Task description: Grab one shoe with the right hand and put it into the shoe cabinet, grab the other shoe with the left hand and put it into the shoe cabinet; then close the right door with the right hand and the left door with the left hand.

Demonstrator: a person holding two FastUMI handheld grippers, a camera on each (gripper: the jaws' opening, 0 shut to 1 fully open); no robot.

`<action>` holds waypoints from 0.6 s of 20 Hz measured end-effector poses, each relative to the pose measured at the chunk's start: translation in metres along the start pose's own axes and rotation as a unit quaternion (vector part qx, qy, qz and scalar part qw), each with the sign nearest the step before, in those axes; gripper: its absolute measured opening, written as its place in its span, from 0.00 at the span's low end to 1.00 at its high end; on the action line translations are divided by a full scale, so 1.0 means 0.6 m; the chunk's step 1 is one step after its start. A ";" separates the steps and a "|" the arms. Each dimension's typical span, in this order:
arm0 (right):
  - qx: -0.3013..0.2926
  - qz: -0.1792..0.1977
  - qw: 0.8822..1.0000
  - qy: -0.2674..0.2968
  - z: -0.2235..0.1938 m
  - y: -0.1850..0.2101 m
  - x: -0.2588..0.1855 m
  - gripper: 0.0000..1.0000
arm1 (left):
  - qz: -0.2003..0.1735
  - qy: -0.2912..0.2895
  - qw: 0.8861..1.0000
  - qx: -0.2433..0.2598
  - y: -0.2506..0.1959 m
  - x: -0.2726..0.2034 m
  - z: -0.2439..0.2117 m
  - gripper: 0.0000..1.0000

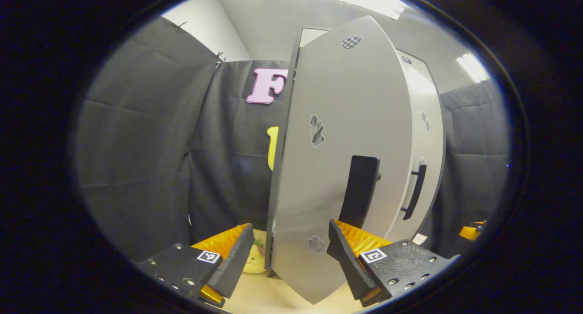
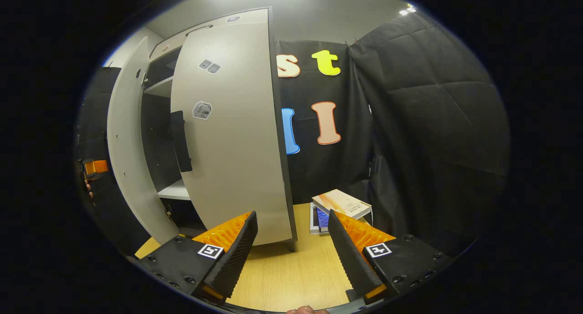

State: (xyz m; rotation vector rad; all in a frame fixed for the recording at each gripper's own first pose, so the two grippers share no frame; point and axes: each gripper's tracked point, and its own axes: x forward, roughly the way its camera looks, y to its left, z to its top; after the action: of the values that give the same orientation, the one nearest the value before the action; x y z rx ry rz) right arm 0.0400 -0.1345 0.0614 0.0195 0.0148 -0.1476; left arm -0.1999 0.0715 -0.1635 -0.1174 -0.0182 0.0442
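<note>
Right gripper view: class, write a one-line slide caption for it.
Open claw faces the cabinet's right door, left door ajar, books on the table.

The left tongs [image 1: 291, 254] gape wide, straddling the bottom edge of the left door [image 1: 337, 145], which stands ajar. Its dark handle [image 1: 360, 191] sits just above the right finger. The right door [image 1: 426, 141] looks closed.

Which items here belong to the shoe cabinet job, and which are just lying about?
Job: shoe cabinet; left door, ajar; right door, ajar; left tool and right tool, both open and holding nothing.

Lying about: books stacked on the floor beside the cabinet.
</note>
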 end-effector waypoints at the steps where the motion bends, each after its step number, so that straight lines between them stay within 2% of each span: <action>1: 0.001 -0.003 1.000 0.000 -0.003 -0.004 -0.003 0.98 | 0.000 -0.001 1.000 -0.006 -0.014 0.011 -0.003 0.93; 6: 0.002 -0.030 0.999 -0.013 0.014 -0.033 -0.022 0.98 | -0.010 -0.004 1.000 -0.005 -0.069 0.035 -0.015 0.94; 9: 0.023 -0.053 0.998 -0.025 0.018 -0.051 -0.035 0.98 | -0.013 -0.011 1.000 0.002 -0.081 0.021 -0.016 0.96; 10: 0.028 -0.058 0.998 -0.025 0.017 -0.055 -0.034 0.97 | -0.015 -0.009 1.000 0.006 -0.082 0.014 -0.020 0.93; 12: 0.029 -0.065 0.997 -0.022 0.014 -0.057 -0.032 0.98 | -0.017 -0.008 1.000 0.014 -0.081 -0.003 -0.027 0.93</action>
State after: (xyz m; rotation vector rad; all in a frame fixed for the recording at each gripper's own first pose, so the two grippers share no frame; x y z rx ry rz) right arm 0.0158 -0.1657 0.0696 0.0725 -0.0313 -0.2778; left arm -0.1990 0.0216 -0.1737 -0.0897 -0.0359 0.0110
